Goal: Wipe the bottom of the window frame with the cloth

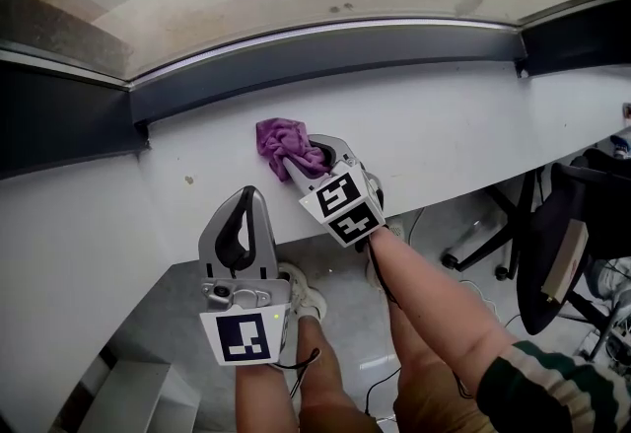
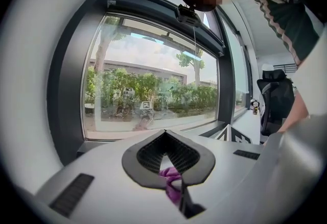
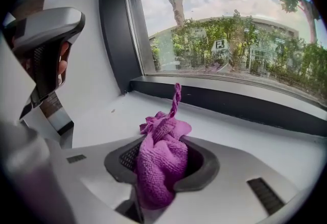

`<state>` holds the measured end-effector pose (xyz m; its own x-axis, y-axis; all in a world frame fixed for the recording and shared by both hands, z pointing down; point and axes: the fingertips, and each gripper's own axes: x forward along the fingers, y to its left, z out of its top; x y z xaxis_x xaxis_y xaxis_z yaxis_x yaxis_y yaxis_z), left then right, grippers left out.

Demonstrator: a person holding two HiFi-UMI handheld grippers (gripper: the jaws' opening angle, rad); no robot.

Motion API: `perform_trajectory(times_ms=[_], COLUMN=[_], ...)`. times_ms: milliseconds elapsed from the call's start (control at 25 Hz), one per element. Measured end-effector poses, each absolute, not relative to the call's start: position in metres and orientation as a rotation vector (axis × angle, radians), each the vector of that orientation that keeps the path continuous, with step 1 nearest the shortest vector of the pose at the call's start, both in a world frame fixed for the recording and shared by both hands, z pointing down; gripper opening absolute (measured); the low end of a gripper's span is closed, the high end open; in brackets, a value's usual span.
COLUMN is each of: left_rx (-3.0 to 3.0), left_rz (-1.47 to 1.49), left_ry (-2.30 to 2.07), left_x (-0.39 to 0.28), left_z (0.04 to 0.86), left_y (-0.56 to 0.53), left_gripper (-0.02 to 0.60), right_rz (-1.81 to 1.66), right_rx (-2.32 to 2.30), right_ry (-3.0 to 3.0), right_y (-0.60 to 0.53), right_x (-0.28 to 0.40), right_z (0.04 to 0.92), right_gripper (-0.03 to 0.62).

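Note:
A purple cloth (image 1: pixel 284 147) is bunched up on the white sill (image 1: pixel 444 125), a short way in front of the dark bottom bar of the window frame (image 1: pixel 325 61). My right gripper (image 1: pixel 314 158) is shut on the cloth (image 3: pixel 159 162), and a twisted end of it sticks up towards the frame bar (image 3: pixel 230 100). My left gripper (image 1: pixel 246 202) hovers at the sill's near edge, left of the right one, jaws shut and holding nothing. A bit of the cloth (image 2: pixel 171 175) shows past its closed tips (image 2: pixel 168 167). In the right gripper view the left gripper (image 3: pixel 46 54) stands at the far left.
A small dark speck (image 1: pixel 189 180) lies on the sill left of the cloth. A black office chair (image 1: pixel 562 244) stands on the right below the sill. The dark frame upright (image 3: pixel 115 29) rises at the sill's left end.

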<state>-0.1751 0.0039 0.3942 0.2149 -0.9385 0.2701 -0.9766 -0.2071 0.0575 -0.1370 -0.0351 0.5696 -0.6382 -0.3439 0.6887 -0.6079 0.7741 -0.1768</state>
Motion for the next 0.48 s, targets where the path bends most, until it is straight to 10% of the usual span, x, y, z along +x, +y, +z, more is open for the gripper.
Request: perform_trajectory(times_ms=[480], left_rx=[2.345], left_rz=[0.267], left_ry=[-1.759], left_x=[-0.118], left_z=[0.384], left_y=[-0.017], left_gripper=[0.006], right_rz=[0.542], right_rx=[0.788], right_ry=[-2.265], right_y=[-0.057], right_x=[-0.065], right_z=[0.572], right_gripper=[0.15])
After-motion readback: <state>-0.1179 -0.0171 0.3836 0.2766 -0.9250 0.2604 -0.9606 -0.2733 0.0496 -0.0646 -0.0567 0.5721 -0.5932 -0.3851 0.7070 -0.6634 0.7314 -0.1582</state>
